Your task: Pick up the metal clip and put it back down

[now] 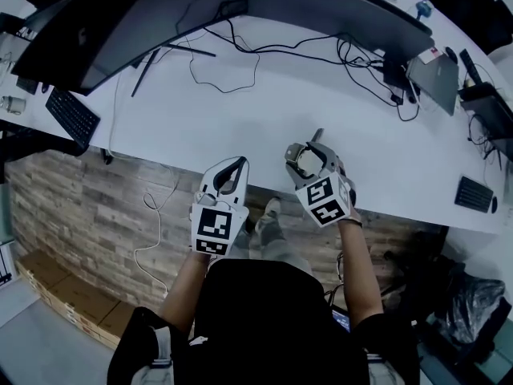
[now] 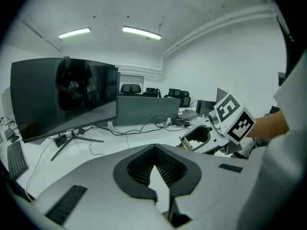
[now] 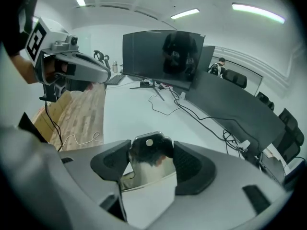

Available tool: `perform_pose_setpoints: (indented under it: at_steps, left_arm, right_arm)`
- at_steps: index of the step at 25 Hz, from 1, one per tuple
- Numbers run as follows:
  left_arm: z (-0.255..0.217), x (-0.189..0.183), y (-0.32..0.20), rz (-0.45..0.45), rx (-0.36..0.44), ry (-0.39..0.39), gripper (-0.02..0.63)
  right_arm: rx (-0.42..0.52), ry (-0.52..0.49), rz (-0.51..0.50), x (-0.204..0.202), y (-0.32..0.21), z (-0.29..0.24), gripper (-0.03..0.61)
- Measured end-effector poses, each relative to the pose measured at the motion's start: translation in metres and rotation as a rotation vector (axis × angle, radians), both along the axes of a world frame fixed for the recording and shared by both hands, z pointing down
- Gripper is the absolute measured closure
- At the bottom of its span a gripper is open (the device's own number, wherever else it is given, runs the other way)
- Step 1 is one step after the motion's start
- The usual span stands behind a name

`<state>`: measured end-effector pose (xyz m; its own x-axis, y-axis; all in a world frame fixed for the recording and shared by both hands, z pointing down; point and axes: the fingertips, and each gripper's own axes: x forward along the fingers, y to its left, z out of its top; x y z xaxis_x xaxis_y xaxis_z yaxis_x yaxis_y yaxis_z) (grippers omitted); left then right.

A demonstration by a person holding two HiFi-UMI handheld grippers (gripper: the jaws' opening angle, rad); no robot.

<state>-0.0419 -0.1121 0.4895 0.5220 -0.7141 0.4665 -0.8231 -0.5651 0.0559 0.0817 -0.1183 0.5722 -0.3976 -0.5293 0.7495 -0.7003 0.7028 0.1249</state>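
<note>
A wide white table [image 1: 240, 127] with a smooth matte top fills most of the head view, and its near edge runs in front of the seated person. Along its far side stand a large dark curved monitor [image 1: 120, 22] on the left and a flat grey screen back [image 1: 345, 6] to its right. A wood-grain plank floor [image 1: 80, 207] shows below the table's near edge. A black keyboard [image 1: 72, 117] lies at the far left, and thin black cables [image 1: 232, 62] loop loosely across the table near the monitors.

The person holds two pale grey plastic grippers, each carrying a cube of black-and-white square markers. The left gripper [image 1: 239, 163] sits just off the table's near edge. Its ribbed black pads are pressed together at their tips, with nothing between them. The right gripper [image 3: 151, 152], just to its right, is over the table's near edge. Its ribbed black pads [image 3: 192, 164] are clamped on the metal clip [image 3: 146, 169].

The clip is a thin sheet of mirror-bright metal (it reflects dark shapes from the room). It has a rounded top with a small pale round spot near the upper edge, and it widens towards the camera. I cannot tell whether the clip touches the table.
</note>
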Motion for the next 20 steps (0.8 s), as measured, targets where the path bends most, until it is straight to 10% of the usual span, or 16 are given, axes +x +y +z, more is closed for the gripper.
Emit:
perform_pose_setpoints:
  at_steps: [20]
  left_arm:
    - [-0.069, -0.013, 0.016, 0.039, 0.140, 0.041, 0.602]
  right_arm:
    - [0.174, -0.101, 0.225, 0.000, 0.024, -0.086, 0.299]
